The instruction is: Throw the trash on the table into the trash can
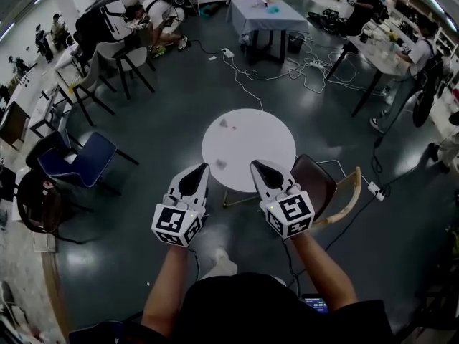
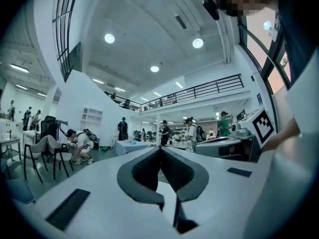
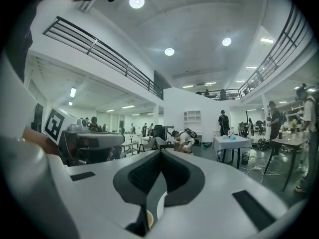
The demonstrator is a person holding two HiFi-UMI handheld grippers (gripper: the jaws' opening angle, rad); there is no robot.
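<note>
Both pairs of fingers are pressed tight together, tip to tip, with nothing between them. The left gripper [image 1: 201, 168] and the right gripper [image 1: 257, 165] are held side by side, close to level, their marker cubes back by the person's hands. Each gripper's own view shows the same: the dark pads of the left gripper [image 2: 160, 149] meet in a thin seam, and so do those of the right gripper [image 3: 160, 152].

Just past the tips stands a round white table [image 1: 254, 138]. The trash is on it in two small bits, well apart. A grey scrap [image 1: 221, 164] lies near the near rim, between the two gripper tips as the head view has it, and a pinkish scrap [image 1: 228, 124] lies further in, towards the far side. Neither gripper touches either one.

A brown chair [image 1: 315, 181] is drawn up at the table's right. A blue chair [image 1: 84, 160] stands off to the left, well apart from it.

Further out the dark floor carries white cables [image 1: 287, 70] running towards a cloth-covered table [image 1: 265, 11] at the far end. A small dark bin [image 1: 295, 43] stands by that table's right legs — a long way from the scraps. Left of that table a person [image 1: 161, 16] crouches low near some chairs, and others stand at benches along the right wall.
</note>
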